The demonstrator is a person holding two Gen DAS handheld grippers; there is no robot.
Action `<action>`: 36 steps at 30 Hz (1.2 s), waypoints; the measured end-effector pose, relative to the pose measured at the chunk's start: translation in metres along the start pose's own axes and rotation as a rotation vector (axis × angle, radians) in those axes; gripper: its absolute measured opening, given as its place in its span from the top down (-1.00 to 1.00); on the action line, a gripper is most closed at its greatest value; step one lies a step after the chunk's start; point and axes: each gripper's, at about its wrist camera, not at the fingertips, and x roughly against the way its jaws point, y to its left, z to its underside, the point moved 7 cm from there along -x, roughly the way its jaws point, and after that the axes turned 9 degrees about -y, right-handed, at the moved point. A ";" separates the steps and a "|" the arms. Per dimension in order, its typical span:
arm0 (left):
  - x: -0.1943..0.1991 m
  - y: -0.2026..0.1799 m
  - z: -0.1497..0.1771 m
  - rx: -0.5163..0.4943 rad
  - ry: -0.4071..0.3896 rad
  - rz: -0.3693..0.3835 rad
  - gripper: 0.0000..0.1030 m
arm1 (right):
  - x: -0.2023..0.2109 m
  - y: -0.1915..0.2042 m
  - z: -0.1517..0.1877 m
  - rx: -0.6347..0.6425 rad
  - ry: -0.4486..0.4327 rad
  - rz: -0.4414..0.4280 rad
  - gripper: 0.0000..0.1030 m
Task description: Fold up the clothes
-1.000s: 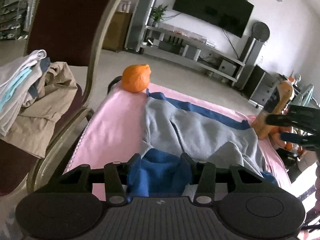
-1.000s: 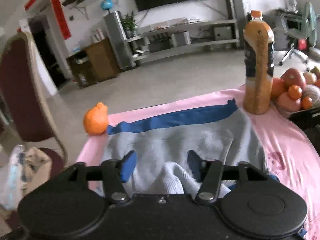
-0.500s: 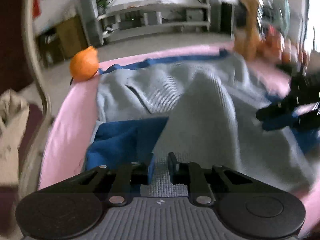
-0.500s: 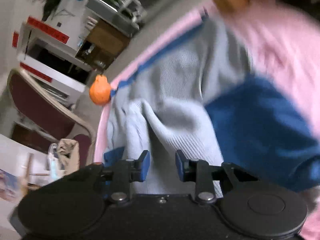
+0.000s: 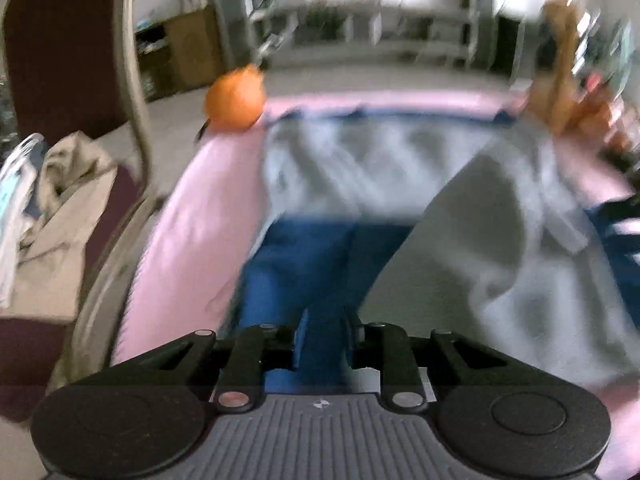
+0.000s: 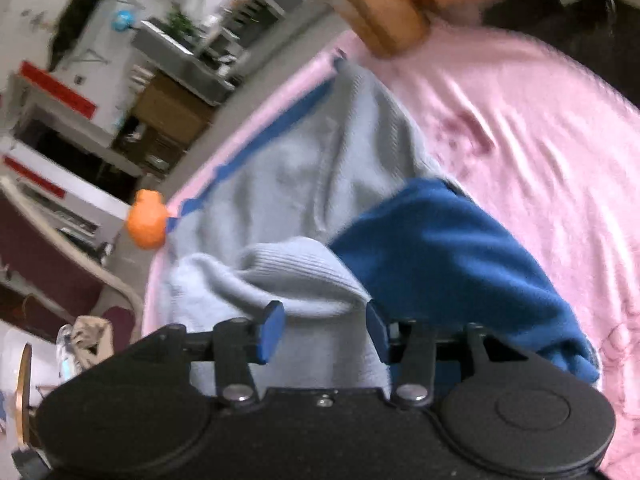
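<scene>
A grey and blue sweater lies on the pink cloth of the table. In the left wrist view my left gripper is shut on the sweater's blue part at the near edge, and a grey sleeve runs off to the right. In the right wrist view the sweater lies ahead with a blue fold to the right. My right gripper is partly open, its blue pads standing on either side of a grey ribbed fold.
An orange fruit sits at the table's far left corner. A juice bottle and a bowl of fruit stand at the far right. A dark red chair with a pile of clothes stands to the left.
My left gripper stays shut on the sweater and has pulled back toward the near edge. My right gripper's jaws have widened around the grey fold. Both views are blurred by motion.
</scene>
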 end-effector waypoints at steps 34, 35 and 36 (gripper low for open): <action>0.007 0.009 -0.003 0.201 0.096 0.155 0.39 | 0.014 -0.009 0.005 -0.217 0.140 -0.132 -0.53; 0.012 0.013 0.010 0.210 0.114 0.144 0.46 | 0.022 -0.015 0.012 -0.213 0.137 -0.123 -0.53; 0.017 0.017 0.022 0.217 0.132 0.133 0.50 | 0.030 -0.020 0.019 -0.209 0.133 -0.115 -0.53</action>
